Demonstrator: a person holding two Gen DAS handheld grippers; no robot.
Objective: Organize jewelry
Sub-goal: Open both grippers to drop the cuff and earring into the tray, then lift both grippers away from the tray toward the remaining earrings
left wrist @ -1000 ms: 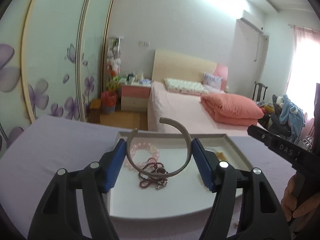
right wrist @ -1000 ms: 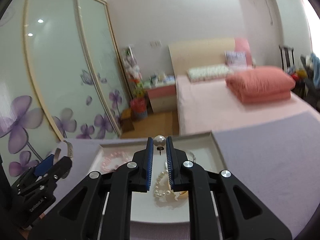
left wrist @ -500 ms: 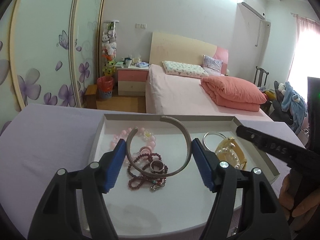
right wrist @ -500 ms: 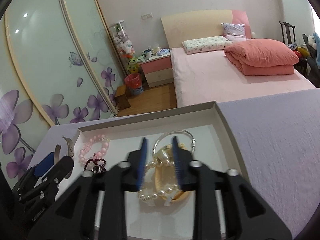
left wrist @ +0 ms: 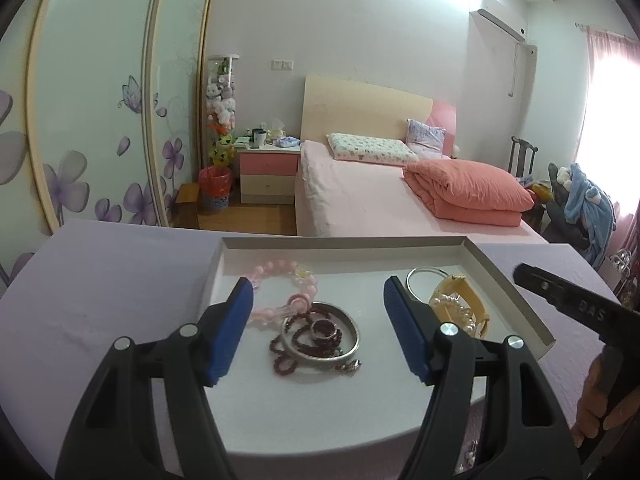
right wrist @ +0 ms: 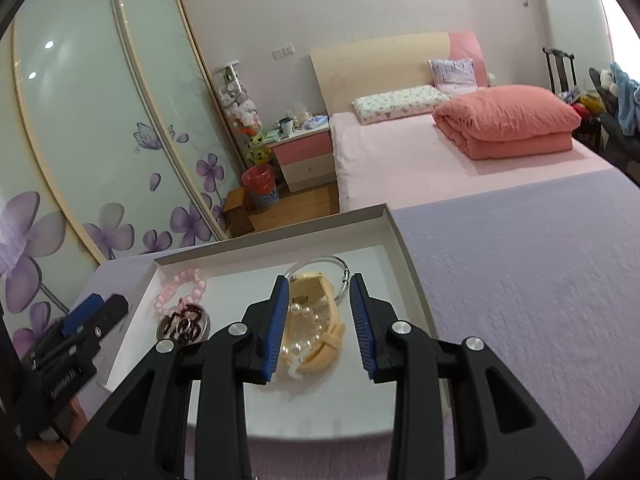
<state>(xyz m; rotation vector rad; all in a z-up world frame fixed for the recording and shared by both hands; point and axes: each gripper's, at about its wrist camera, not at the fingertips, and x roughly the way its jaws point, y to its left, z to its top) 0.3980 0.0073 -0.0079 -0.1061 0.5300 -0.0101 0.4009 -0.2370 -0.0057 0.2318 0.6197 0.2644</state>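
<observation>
Left hand-held gripper (left wrist: 318, 298) spread wide, empty, above silver bangle (left wrist: 320, 338) in white tray (left wrist: 344, 245); right hand-held gripper (right wrist: 319, 294) parted, empty, over pearl bracelet (right wrist: 306, 330) on yellow watch (right wrist: 320, 320).

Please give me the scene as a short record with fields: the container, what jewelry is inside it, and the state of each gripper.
container: shallow white tray on a lilac cloth
left part of tray: pink bead bracelet, silver bangle lying flat, dark red bead string and a ring on it
right part of tray: thin silver hoop, yellow watch, pearl bracelet on it
left gripper: open, empty, over the bangle
right gripper: open, empty, over the watch and pearls
</observation>
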